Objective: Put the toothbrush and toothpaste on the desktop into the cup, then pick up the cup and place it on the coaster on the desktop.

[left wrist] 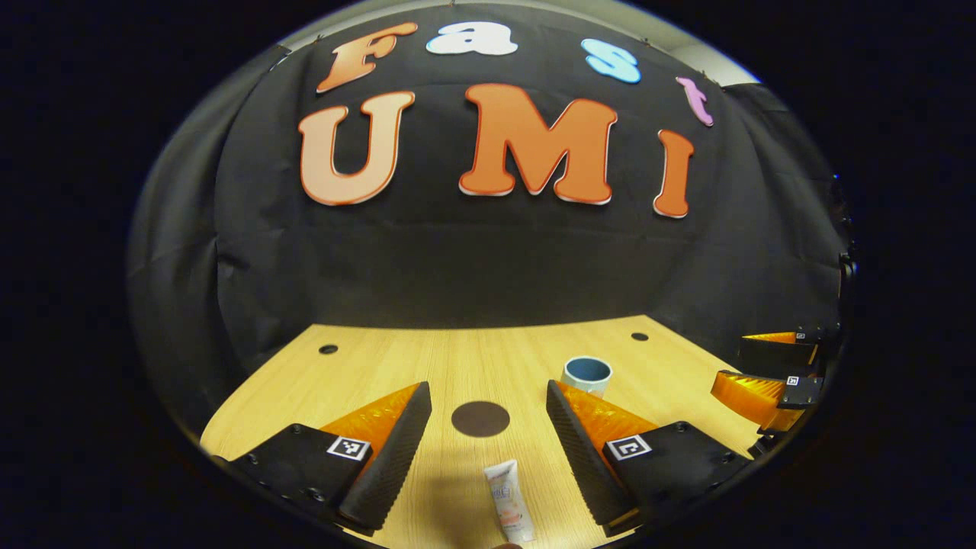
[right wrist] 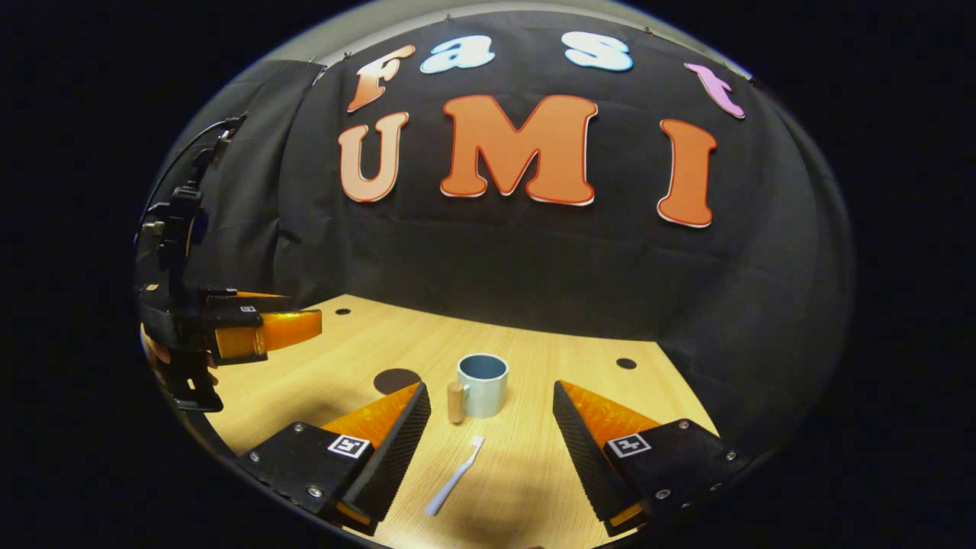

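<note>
both tongs are hanging released: left tongs straddling the toothpaste, right tongs straddling the toothbrush, cup standing beyond on the counter.

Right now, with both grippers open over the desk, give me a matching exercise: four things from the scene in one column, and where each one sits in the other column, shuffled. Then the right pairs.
Things:
1. toothpaste tube
2. toothbrush
3. cup
4. coaster

Places:
A. lying on the desk between the right gripper's open fingers
B. flat dark disc on the desk, ahead of the toothpaste tube
C. standing upright on the desk, beyond the toothbrush
D. lying on the desk between the left gripper's open fingers

Pairs: 1-D, 2-A, 3-C, 4-B
</note>
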